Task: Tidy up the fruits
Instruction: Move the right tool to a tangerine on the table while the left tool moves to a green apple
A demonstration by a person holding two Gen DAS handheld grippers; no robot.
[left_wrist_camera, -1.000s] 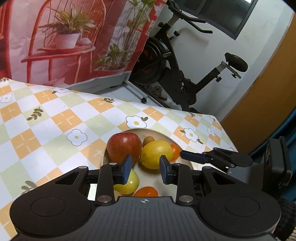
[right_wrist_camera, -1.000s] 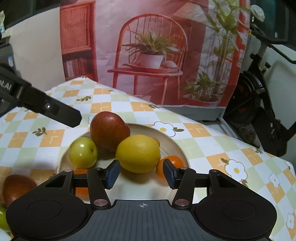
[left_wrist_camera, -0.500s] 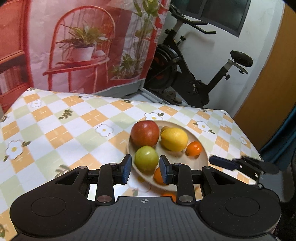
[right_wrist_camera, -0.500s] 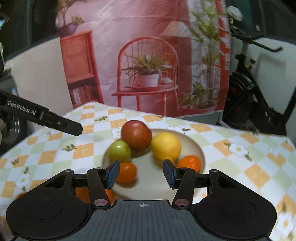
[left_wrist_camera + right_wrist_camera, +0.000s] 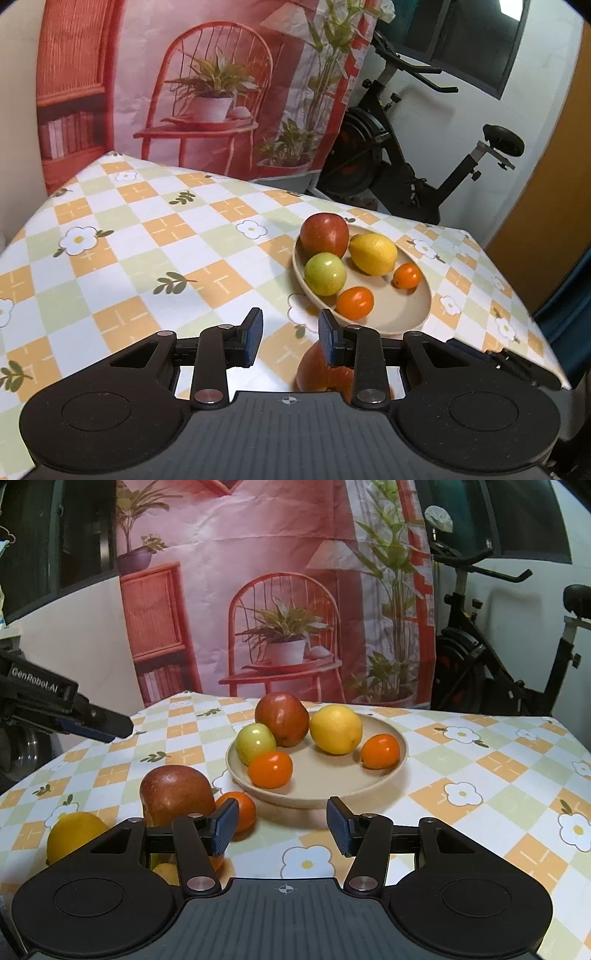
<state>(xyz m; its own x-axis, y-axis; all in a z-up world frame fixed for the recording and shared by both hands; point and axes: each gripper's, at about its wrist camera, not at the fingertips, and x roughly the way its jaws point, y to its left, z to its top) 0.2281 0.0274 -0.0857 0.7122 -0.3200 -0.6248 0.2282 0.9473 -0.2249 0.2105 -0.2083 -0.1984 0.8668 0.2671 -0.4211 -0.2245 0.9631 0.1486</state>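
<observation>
Checkered floral tablecloth (image 5: pixel 480 760): beige round plate (image 5: pixel 391 771) holds five fruits. I still see a dark red apple (image 5: pixel 173 794), small orange (image 5: pixel 242 808) and yellow lemon (image 5: pixel 72 830) loose beside it. Left gripper (image 5: pixel 290 341) nearly closed, empty; right gripper (image 5: pixel 282 830) jaws just opening, empty.

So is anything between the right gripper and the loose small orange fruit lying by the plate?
Nothing visible. The orange fruit lies just beyond the right gripper's left finger, beside the red apple, bare tablecloth ahead of the empty jaws.
</observation>
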